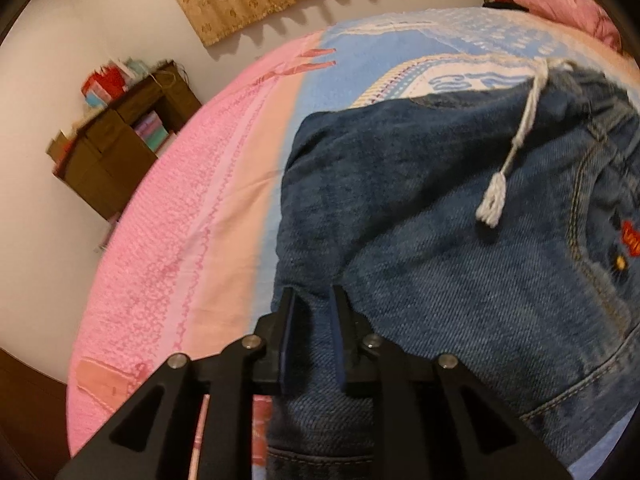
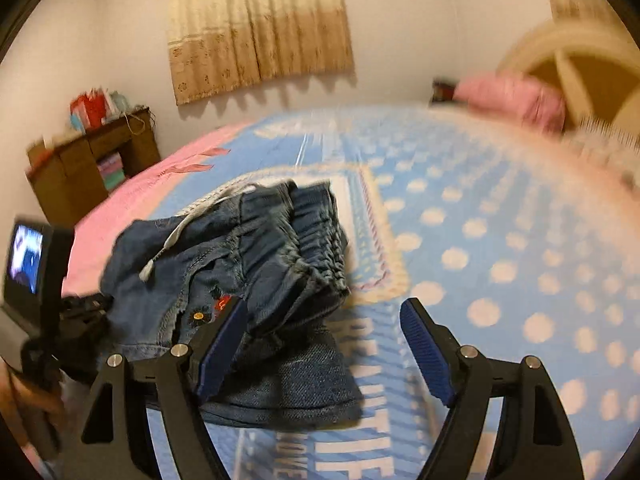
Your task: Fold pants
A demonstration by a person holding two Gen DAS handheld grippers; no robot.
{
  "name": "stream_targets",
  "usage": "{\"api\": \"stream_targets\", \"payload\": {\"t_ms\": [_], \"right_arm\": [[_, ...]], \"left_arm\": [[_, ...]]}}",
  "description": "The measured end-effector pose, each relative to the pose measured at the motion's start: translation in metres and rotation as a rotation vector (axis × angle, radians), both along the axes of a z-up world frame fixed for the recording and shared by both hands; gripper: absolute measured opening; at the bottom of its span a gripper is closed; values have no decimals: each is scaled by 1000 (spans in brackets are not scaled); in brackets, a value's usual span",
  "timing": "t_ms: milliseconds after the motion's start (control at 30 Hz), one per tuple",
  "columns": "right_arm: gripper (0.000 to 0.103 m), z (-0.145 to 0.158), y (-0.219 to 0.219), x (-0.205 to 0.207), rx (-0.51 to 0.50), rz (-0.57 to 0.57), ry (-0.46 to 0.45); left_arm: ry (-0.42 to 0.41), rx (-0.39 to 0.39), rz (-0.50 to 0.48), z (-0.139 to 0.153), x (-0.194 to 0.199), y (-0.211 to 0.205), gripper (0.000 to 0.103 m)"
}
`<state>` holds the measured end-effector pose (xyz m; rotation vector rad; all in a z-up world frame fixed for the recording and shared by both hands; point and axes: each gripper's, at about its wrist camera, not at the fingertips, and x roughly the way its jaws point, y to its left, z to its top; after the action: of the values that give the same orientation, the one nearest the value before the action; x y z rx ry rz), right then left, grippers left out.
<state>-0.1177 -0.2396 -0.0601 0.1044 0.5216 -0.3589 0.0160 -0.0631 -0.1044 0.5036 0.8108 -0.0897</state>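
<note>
Left wrist view: one pair of pants [image 1: 440,240], left claw [image 1: 312,300] narrowly pinching its denim; right claw [image 2: 324,320] wide, empty.

The pants [image 2: 240,272] lay bunched on the bed [image 2: 480,240]. A shelf [image 2: 92,160] stood at ten o'clock beyond them, a pillow [image 2: 516,100] at one o'clock.

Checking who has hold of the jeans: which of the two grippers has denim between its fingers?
The left gripper: denim jeans run between its near-closed fingers. The right gripper gapes wide.
</note>
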Motion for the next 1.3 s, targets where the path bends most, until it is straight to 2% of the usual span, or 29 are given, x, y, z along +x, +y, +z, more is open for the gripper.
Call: {"api": "stream_targets", "payload": {"t_ms": [133,167,233,267,300,367,433,500,600,667,767,867,933,1033,1100,1233,1300], "right_arm": [[80,9,27,14,-133,106,-22],[80,9,31,16,-150,124,-25],[80,8,37,24,-152,166,-9],[79,6,36,28,-159,165,7],[79,1,36,34,-176,159,53],[79,-14,30,44,-191,129,168],[79,-27,21,49,-163,126,226],[80,-30,12,47,-113,129,241],[84,-32,2,48,-56,123,261],[85,-32,-8,46,33,112,262],[85,-25,-12,33,91,82,234],[85,-11,-8,15,70,43,178],[85,2,-2,-3,50,17,109],[85,16,9,-27,70,13,41],[85,23,17,-41,84,28,14],[85,35,40,-74,45,44,-20],[85,39,44,-88,65,37,-28]], "left_arm": [[-4,-10,15,1,-1,2,21],[-5,-16,23,1,-1,4,25],[-19,-18,55,3,1,8,38],[-25,-18,71,3,2,10,47],[-29,-23,85,4,3,13,56],[-21,-62,118,5,8,22,65],[-5,-103,150,5,12,30,76],[2,-131,200,6,18,40,94],[61,-218,236,7,27,54,96],[103,-269,243,9,29,61,96],[129,-289,225,16,22,63,96],[114,-286,192,27,3,64,96],[100,-298,176,36,-8,65,96],[78,-335,145,52,-32,69,96],[47,-345,126,62,-53,72,96],[-20,-353,96,81,-97,80,96],[-46,-386,87,93,-124,88,96]]}}
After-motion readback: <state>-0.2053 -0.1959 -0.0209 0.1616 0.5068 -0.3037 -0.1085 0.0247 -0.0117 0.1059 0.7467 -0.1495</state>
